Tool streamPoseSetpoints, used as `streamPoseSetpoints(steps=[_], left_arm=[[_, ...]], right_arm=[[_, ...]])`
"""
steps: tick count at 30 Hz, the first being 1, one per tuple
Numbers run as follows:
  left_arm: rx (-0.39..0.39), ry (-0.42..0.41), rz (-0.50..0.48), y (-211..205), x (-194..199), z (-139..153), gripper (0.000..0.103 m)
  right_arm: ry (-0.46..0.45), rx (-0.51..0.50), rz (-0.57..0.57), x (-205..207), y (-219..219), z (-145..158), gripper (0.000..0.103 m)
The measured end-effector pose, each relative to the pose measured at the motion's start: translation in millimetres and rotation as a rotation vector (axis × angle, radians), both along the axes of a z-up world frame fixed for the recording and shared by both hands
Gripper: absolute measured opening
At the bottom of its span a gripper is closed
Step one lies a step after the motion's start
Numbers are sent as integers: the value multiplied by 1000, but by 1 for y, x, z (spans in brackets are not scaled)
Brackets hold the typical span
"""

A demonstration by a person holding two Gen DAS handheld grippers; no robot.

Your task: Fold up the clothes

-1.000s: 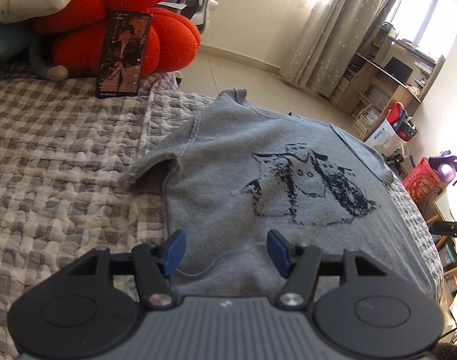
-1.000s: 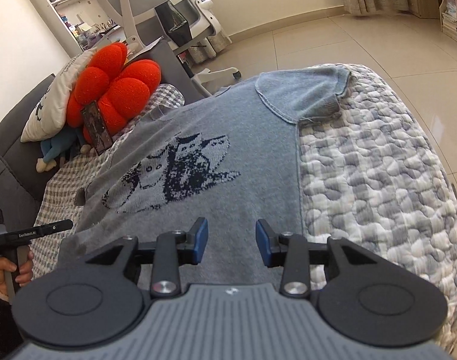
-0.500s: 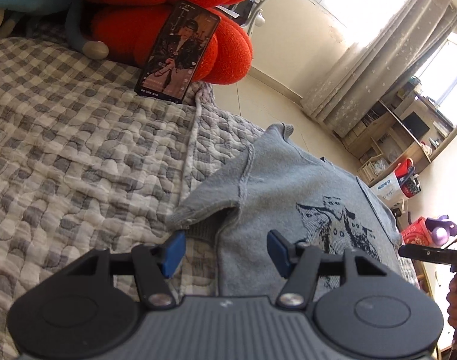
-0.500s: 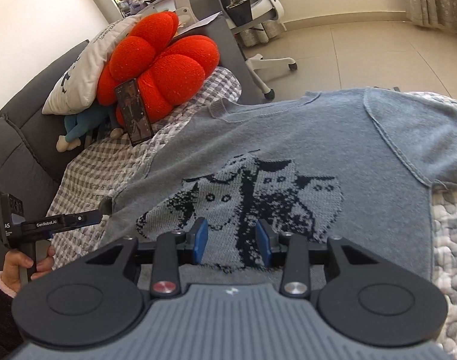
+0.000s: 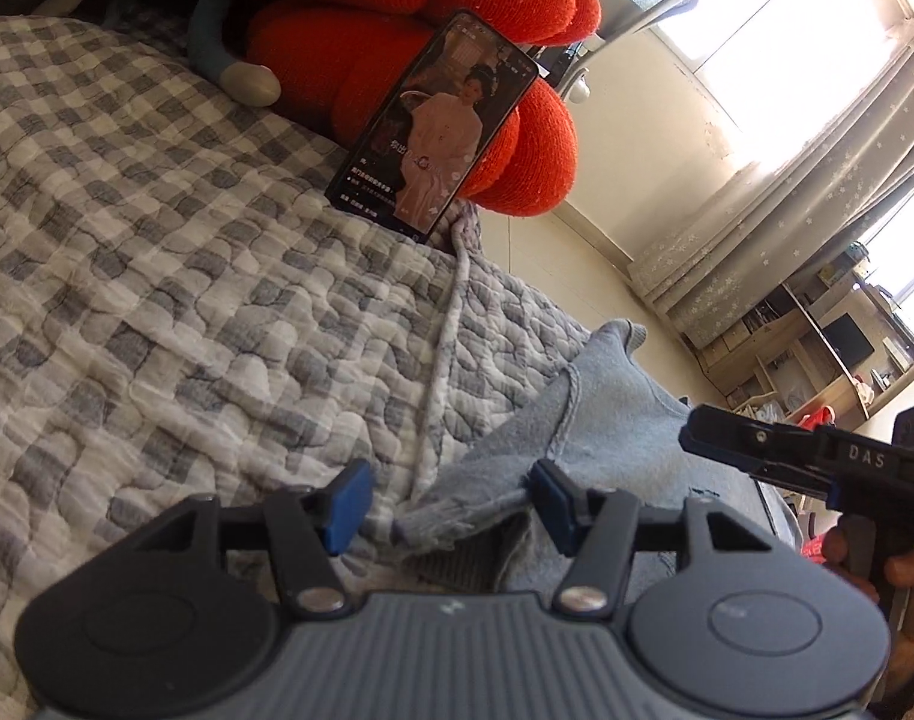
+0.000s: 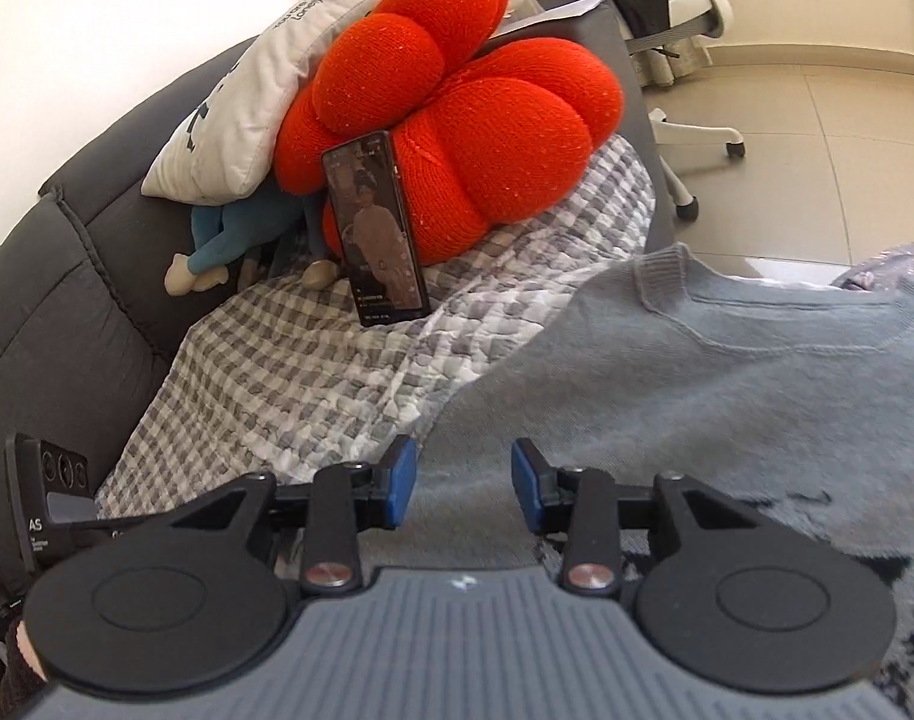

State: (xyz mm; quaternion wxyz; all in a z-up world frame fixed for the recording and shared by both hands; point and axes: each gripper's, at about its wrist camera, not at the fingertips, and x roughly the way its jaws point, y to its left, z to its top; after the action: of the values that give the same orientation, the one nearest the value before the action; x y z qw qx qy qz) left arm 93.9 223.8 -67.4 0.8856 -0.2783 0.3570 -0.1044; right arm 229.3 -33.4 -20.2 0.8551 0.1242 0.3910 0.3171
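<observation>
While its blue pads stand apart, the left gripper [image 5: 447, 504] frames the cuff of the short sleeve [image 5: 457, 513] of the grey sweater [image 6: 697, 396]; its jaws have just been closing a little, the cuff lies between them, and whether the right-hand pad touches the cloth cannot be told. The right gripper [image 6: 463, 489] hangs over the sweater's body with its jaws parted and nothing pinched between them; in the left wrist view its black nose [image 5: 757, 450] points in from the right, over the sweater, with a hand [image 5: 901, 570] on its handle. The sweater lies spread flat on a grey-and-white checked quilt [image 5: 156, 312] that covers a dark sofa [image 6: 66, 312], its ribbed collar [image 6: 667, 276] towards the floor side. Beyond the sleeve, a phone [image 6: 375, 234] with a lit screen stands propped against a red knotted cushion [image 6: 475, 120]. Behind that are a white pillow [image 6: 258, 96] and a blue plush toy [image 6: 228, 240].
</observation>
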Motion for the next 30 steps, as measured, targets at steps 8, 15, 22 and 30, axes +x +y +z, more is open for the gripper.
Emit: streamPoseSetpoints(steps=[8,15,22,30], left_arm=[[115,-77,31,-19,-1,0,20],[200,-241,-9,-44,-18,22,9],[271,-306,-258,-99,-28,35,7],[237,-237,-282,-102,-20,32,8]], right_arm=[[45,156,34,28,20,-30,40],[30,176,14,16,-7,-33,40],[-23,254,6,12,-26,-20,40],[-48,227,18,10,-25,-19,40]])
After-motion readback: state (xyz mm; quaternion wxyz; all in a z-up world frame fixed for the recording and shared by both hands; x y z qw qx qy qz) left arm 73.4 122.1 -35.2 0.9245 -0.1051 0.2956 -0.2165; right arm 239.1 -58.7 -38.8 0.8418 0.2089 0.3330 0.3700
